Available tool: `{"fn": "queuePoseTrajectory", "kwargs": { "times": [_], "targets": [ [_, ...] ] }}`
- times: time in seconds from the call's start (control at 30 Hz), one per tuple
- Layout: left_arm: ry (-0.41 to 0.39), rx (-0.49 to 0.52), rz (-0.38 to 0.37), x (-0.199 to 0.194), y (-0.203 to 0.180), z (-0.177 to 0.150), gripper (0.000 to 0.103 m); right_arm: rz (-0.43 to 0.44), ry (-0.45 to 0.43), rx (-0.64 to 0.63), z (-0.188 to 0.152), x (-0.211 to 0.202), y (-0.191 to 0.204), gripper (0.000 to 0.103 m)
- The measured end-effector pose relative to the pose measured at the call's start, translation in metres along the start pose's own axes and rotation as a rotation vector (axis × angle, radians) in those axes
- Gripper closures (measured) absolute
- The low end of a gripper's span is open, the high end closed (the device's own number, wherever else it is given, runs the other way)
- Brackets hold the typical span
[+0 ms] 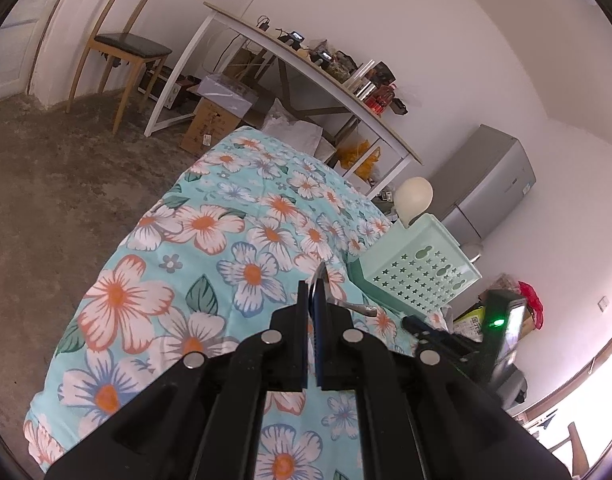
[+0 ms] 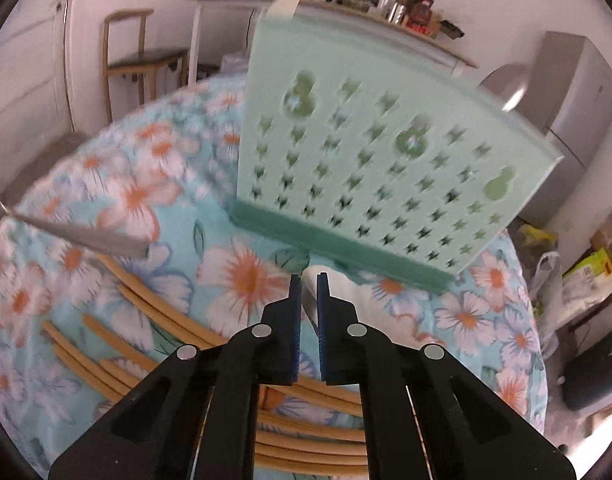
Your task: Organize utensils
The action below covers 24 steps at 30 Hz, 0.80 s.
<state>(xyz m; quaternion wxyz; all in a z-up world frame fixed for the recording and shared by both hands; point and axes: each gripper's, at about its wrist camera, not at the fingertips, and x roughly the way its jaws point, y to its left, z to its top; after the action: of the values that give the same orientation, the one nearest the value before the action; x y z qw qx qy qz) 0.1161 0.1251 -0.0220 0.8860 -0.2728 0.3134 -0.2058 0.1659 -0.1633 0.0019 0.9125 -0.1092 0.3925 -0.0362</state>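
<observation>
My left gripper [image 1: 316, 285] is shut on a metal spoon [image 1: 360, 309] and holds it above the floral tablecloth [image 1: 210, 224]; the handle sticks out to the right. The right wrist view shows that spoon [image 2: 82, 236] blurred at the left. A mint-green perforated utensil holder [image 2: 366, 152] stands on the table, also in the left wrist view [image 1: 418, 268], with a cream spoon [image 1: 414, 198] sticking up from it. My right gripper [image 2: 309, 277] sits just in front of the holder's base, closed on a white utensil [image 2: 346, 292]. Several tan chopsticks [image 2: 146, 312] lie under it on the cloth.
The table's edge drops to a bare floor [image 1: 46, 184] on the left. Beyond it are a wooden chair [image 1: 122, 44], a white desk [image 1: 306, 72] loaded with small items, cardboard boxes [image 1: 210, 120] and a grey fridge [image 1: 490, 176]. Bags [image 2: 586, 272] lie at the right.
</observation>
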Motion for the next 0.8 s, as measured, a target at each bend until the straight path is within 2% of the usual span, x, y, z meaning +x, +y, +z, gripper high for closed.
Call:
{"fn": "queuePoseTrajectory", "kwargs": {
  "times": [0.2, 0.27, 0.4, 0.43, 0.53, 0.63, 0.8],
  "targets": [
    [-0.016, 0.009, 0.003, -0.004, -0.006, 0.002, 0.102, 0.092, -0.120, 0.102, 0.023, -0.048, -0.035, 0.102],
    [-0.014, 0.006, 0.006, -0.004, -0.007, 0.002, 0.102, 0.174, -0.159, 0.173, 0.030, -0.067, -0.053, 0.102],
    [-0.012, 0.001, 0.015, -0.007, -0.011, 0.001, 0.102, 0.405, -0.214, 0.388, 0.032, -0.095, -0.102, 0.102],
    [-0.010, -0.001, 0.019, -0.007, -0.012, 0.001, 0.102, 0.435, -0.226, 0.423, 0.029, -0.098, -0.110, 0.102],
    [-0.012, 0.001, 0.027, -0.009, -0.016, 0.001, 0.102, 0.432, -0.231, 0.465, 0.022, -0.099, -0.124, 0.102],
    [-0.027, 0.015, 0.030, -0.013, -0.020, 0.001, 0.102, 0.426, -0.200, 0.489, 0.010, -0.092, -0.132, 0.102],
    [-0.045, 0.041, 0.045, -0.019, -0.031, 0.002, 0.102, 0.390, -0.176, 0.487, -0.005, -0.091, -0.141, 0.102]
  ]
}}
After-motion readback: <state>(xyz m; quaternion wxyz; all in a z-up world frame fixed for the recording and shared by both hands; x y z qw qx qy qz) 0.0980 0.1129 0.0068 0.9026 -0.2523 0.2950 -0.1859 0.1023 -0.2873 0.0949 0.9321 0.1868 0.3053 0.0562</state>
